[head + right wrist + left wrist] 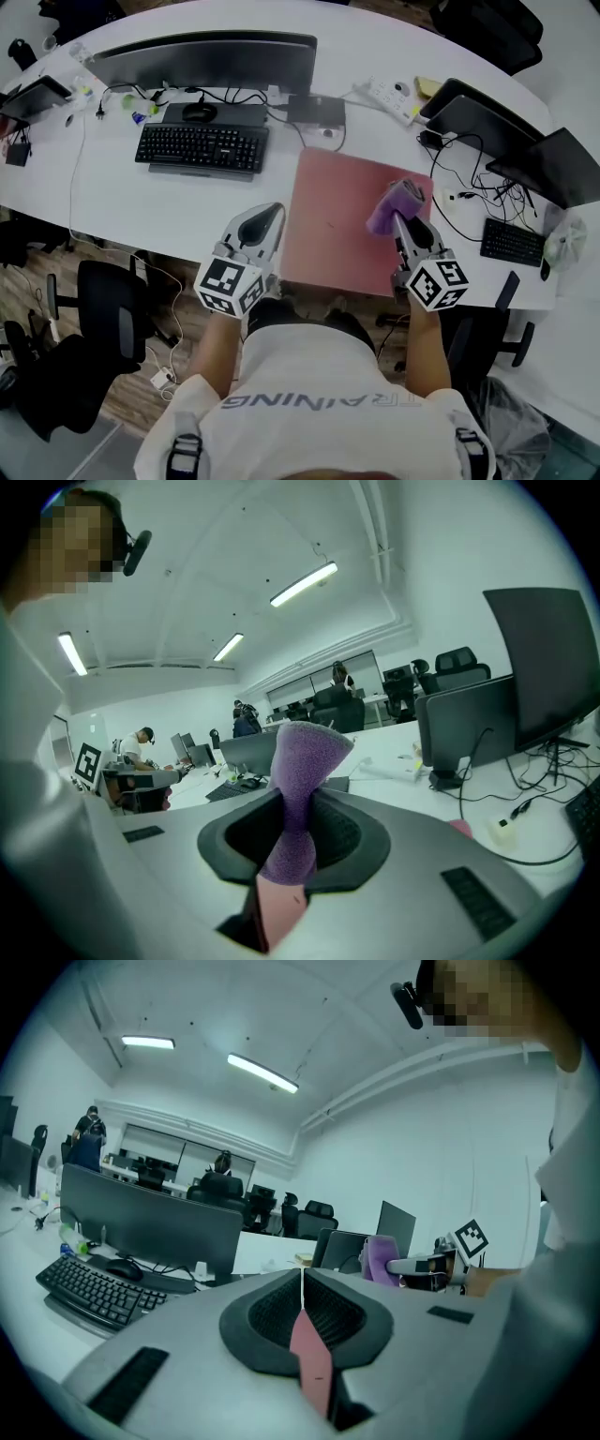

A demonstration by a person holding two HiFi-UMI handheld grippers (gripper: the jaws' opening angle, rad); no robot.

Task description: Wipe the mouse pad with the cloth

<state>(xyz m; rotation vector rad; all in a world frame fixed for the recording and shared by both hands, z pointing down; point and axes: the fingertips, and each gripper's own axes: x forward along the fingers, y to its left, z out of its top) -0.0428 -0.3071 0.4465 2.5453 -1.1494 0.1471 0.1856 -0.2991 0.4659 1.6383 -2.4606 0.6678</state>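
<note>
Head view is showing the right tool clamping a fuzzy purple cloth over the pink rectangular mouse pad, the left tool hovering clenched, empty, beside it.

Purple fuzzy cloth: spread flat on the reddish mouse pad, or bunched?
Bunched. The purple fuzzy cloth is pinched into a wad between the right gripper's jaws, not spread on the reddish mouse pad.

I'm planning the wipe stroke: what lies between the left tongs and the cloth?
Only bare mouse pad, seen in the head view. The right tongs pinch the cloth; the left tongs are shut.
</note>
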